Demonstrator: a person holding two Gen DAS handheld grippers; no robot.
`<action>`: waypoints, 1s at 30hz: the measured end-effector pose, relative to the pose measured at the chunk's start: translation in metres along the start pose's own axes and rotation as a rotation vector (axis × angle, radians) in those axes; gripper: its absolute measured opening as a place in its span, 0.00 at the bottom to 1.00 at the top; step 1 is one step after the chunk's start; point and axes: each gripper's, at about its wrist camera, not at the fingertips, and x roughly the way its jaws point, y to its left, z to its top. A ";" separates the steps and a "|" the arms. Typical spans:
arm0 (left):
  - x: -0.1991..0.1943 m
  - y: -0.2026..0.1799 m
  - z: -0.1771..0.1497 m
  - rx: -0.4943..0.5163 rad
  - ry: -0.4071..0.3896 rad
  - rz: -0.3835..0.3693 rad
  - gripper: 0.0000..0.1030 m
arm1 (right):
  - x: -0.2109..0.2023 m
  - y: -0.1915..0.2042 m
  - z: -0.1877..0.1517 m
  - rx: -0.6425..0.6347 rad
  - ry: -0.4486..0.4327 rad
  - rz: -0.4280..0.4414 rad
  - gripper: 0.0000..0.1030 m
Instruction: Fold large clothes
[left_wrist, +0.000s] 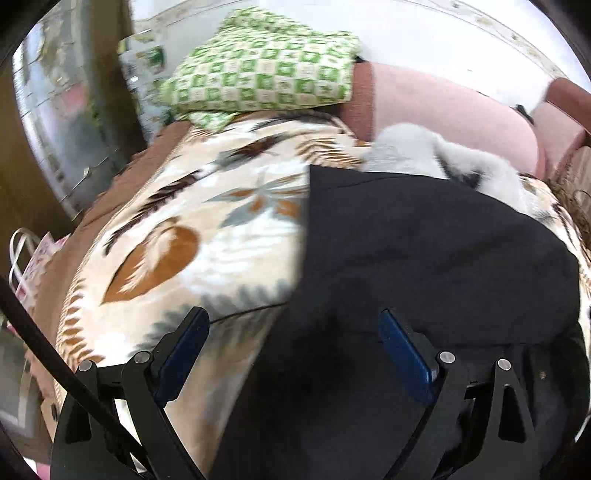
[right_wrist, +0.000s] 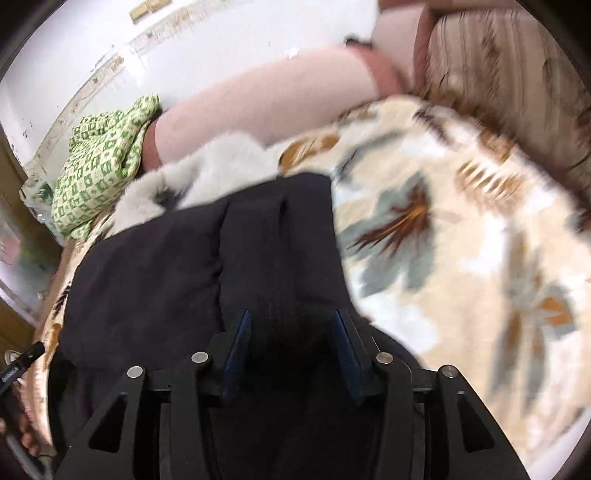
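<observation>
A large black garment (left_wrist: 424, 258) lies on a floral cream blanket (left_wrist: 192, 229) on a bed. In the left wrist view my left gripper (left_wrist: 291, 325) is open, its blue-padded fingers spread wide just above the garment's left edge, holding nothing. In the right wrist view the same black garment (right_wrist: 207, 266) shows a lengthwise fold. My right gripper (right_wrist: 291, 325) is open above the garment's near right part, and the cloth fills the gap between its fingers. Both views are motion-blurred.
A grey-white fluffy item (left_wrist: 424, 151) lies at the garment's far end. A green checked cloth (left_wrist: 258, 70) and pink pillows (left_wrist: 443, 107) lie against the white wall. A striped brown cushion (right_wrist: 509, 66) is at the right. The floral blanket (right_wrist: 461, 236) extends to the right.
</observation>
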 end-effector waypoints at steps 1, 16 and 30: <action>0.002 0.007 -0.004 -0.021 0.008 0.008 0.91 | -0.008 0.005 -0.002 -0.020 -0.005 0.021 0.48; 0.004 0.023 -0.045 -0.012 0.138 -0.056 0.90 | 0.020 0.045 -0.067 -0.093 0.193 0.064 0.47; 0.007 0.081 -0.062 -0.184 0.146 -0.180 0.90 | -0.046 -0.075 -0.071 0.133 0.111 -0.060 0.70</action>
